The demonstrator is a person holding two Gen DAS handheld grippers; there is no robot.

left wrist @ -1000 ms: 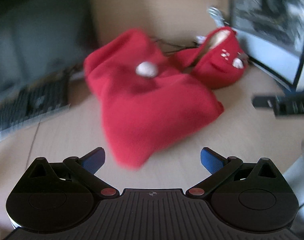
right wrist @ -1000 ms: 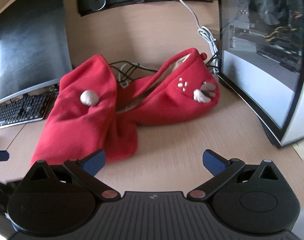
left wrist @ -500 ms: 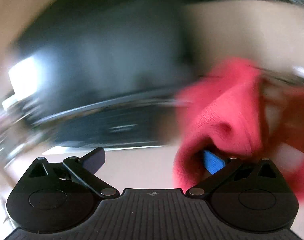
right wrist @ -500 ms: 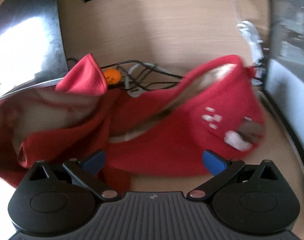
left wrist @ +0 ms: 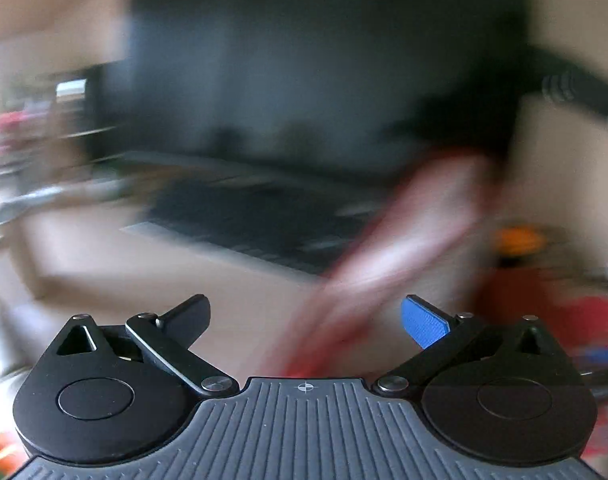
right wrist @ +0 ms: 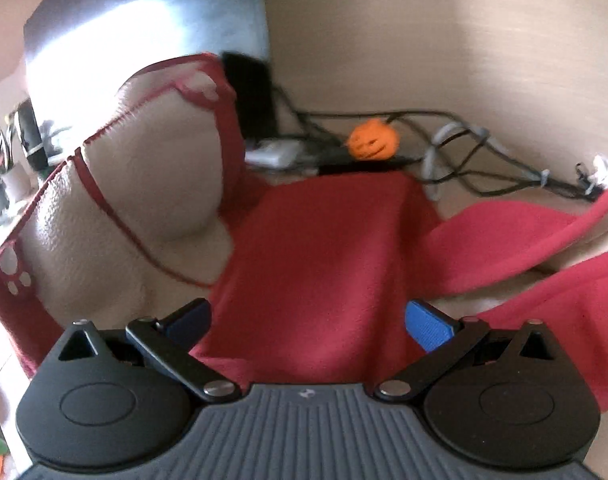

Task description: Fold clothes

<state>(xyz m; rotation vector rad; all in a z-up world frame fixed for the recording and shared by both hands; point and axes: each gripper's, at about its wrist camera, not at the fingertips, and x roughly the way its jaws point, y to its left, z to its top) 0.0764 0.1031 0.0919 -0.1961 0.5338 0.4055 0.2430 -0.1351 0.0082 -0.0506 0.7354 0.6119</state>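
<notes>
Light wood-grain desk (right wrist: 443,40), dark monitor at the back, cables everywhere.

Left wrist view: heavy motion blur. Dark monitor (left wrist: 304,80) and black keyboard (left wrist: 264,224) ahead. Left hand-held gripper (left wrist: 305,318) has its jaws spread wide; a smeared red-and-cream strip of the red fleece garment with cream lining (left wrist: 403,232) runs diagonally up from between them. Too blurred to say whether it touches either finger; nothing looks clamped.

Right wrist view: sharper. Right hand-held gripper (right wrist: 307,320) is released, jaws wide, sitting right over a flat red panel of the garment (right wrist: 323,264). To the left the cream lining is turned out and lifted; a red cuff with white paw prints (right wrist: 12,276) hangs at the far left. More red fabric trails off right. So the garment is spread and rumpled on the desk, not a neat fold.

Judgement: for a clean fold, flatten the lifted lined part, grab by an edge or corner rather than mid-panel, and keep both layers together.

In the way: tangle of black and grey cables (right wrist: 463,152) and a small orange pumpkin figure (right wrist: 373,144) just behind the fabric, a snag risk if it's dragged back. Keyboard close on the left.
</notes>
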